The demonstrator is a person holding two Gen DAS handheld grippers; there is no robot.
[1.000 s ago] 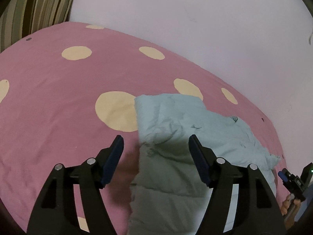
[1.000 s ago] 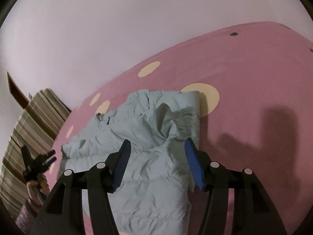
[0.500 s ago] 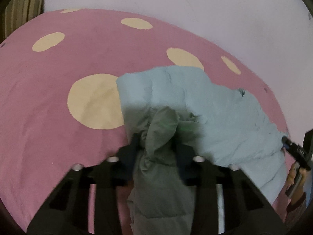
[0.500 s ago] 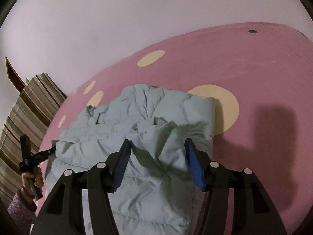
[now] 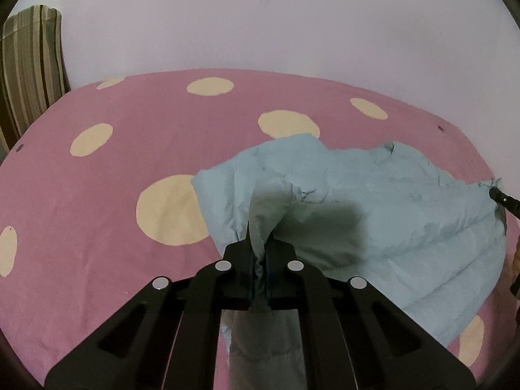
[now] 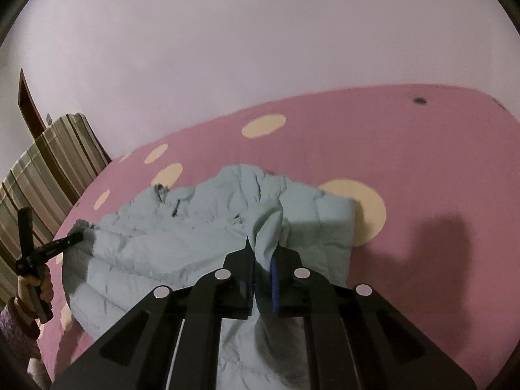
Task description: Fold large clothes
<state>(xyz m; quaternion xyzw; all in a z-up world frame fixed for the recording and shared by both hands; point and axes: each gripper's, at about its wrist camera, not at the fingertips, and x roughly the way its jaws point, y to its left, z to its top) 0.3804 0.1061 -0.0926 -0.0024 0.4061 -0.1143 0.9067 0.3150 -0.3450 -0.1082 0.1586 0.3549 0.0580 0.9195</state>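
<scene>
A pale wall (image 5: 260,16) rises behind a bed covered by a pink sheet with cream dots (image 5: 97,227), which fills most of both views. At the bed's far left end stands a striped fabric panel (image 6: 48,169), with a strip of dark wood (image 6: 27,104) beside it against the wall. On the sheet lies the light blue quilted jacket (image 5: 406,214), rumpled, its far edge overlapping one large cream dot. The left gripper (image 5: 259,260) has just been closing and its jaws now stand together, clamped on a raised pinch of the jacket's fabric that rises in a peak between the pads. The right gripper (image 6: 262,269) has likewise just been closing and is clamped on another lifted fold of the same jacket, the cloth tented up over its tips. In the right wrist view the left gripper appears small at the left edge, its tip at the jacket's corner, held by a hand (image 6: 32,287) in a knitted sleeve (image 6: 14,325).
</scene>
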